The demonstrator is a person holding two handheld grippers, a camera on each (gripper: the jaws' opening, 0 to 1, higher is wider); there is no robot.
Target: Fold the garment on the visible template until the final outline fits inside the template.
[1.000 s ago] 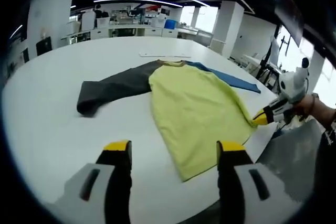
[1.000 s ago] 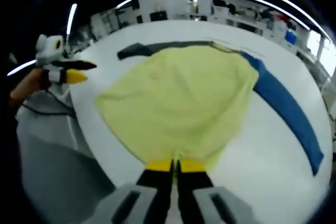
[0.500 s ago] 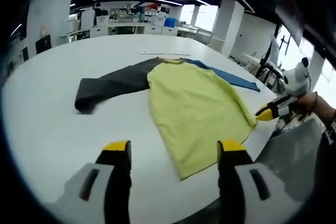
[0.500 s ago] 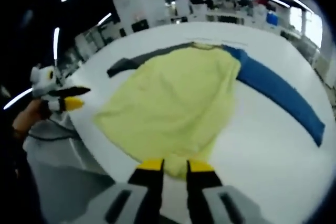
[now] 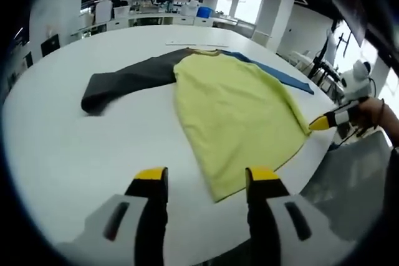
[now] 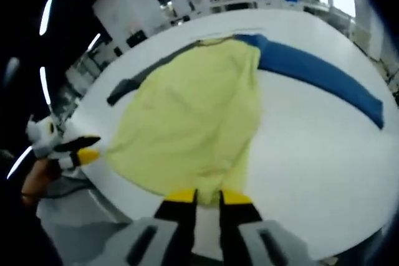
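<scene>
Folding not started: garment flat on table, sleeves spread; left hand-held gripper gaping, right hand-held gripper slightly parted, both empty.

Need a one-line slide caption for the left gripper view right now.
Open left gripper hovers near the hem of a yellow shirt spread on a white table.
</scene>
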